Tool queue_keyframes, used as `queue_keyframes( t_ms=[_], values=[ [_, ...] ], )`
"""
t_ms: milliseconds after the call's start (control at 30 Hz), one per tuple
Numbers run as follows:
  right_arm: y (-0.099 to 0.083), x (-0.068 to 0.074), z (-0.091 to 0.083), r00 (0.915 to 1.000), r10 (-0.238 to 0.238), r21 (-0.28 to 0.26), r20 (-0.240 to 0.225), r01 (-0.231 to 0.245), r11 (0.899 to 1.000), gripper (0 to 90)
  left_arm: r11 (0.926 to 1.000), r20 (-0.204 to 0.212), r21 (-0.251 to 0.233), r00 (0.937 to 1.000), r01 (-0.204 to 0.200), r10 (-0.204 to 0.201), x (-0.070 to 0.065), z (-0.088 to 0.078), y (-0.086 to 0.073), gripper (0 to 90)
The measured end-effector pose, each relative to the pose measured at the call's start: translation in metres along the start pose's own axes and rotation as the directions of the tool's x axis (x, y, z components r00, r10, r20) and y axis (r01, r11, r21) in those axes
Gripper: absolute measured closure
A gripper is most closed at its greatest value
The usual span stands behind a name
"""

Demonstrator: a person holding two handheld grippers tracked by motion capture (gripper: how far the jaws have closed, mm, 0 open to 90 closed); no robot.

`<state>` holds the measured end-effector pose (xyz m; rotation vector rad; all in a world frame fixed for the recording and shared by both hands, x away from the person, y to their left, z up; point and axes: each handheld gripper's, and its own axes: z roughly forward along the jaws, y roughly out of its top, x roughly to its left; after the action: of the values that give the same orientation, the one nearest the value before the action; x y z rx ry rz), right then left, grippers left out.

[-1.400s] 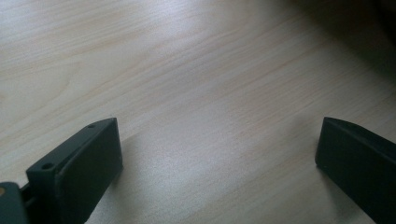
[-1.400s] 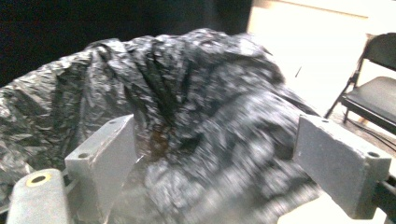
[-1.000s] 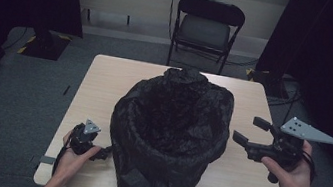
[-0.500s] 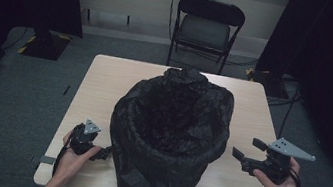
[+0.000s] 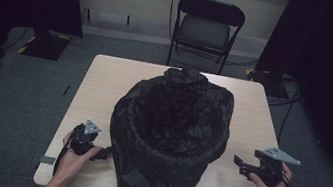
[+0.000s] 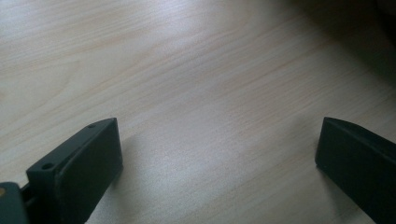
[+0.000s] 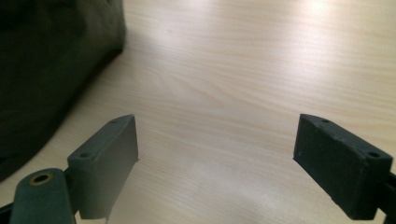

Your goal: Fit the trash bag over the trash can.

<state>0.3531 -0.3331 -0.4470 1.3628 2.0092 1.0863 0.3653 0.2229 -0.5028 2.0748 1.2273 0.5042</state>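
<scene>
In the middle of the surface [image 5: 100,83] I count one black bag [image 5: 167,139], standing open-mouthed and filling the space between my two tools. My left hand-held gripper [image 5: 103,153] sits just beside its base, possibly touching it, jaws spread over bare wood. My right hand-held gripper [image 5: 238,163] is also spread, a little apart from the bag. One folding chair [image 5: 206,26] stands beyond.

Crinkled glossy black plastic bin bag [image 5: 169,124], plain. Rectangular pale beige wood-grain table [image 5: 105,81]. Both handheld two-jaw grippers, left [image 5: 103,153] and right [image 5: 239,164], black with light grey triangular plates. Folding chair [image 5: 206,26]: black frame, grey seat. Carpet dark grey.
</scene>
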Motion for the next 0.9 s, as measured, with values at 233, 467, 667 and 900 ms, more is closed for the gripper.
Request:
queue_keyframes(
  t_ms=[233, 467, 667, 900],
  values=[
    [-0.012, -0.007, 0.017, 0.9984, 0.012, 0.050, 0.056, -0.015, 0.999, 13.1, 1.0000, -0.004, -0.001, 1.0000, 0.006, -0.006, -0.001, 0.000, 0.000, 0.0],
    [-0.022, -0.012, 0.033, 0.9921, 0.045, 0.116, 0.117, -0.059, 0.992, 13.1, 1.0000, -0.008, -0.002, 1.0000, 0.004, -0.004, -0.001, 0.000, 0.000, 0.3],
    [-0.030, -0.015, 0.042, 0.9839, 0.058, 0.155, 0.169, -0.085, 0.984, 12.4, 1.0000, -0.007, -0.002, 1.0000, 0.005, -0.005, -0.001, 0.000, 0.000, 0.3],
    [-0.032, -0.015, 0.045, 0.9801, 0.066, 0.132, 0.187, -0.091, 0.987, 10.1, 1.0000, -0.002, -0.001, 1.0000, 0.003, -0.003, -0.001, 0.000, 0.000, 0.0]
  ],
)
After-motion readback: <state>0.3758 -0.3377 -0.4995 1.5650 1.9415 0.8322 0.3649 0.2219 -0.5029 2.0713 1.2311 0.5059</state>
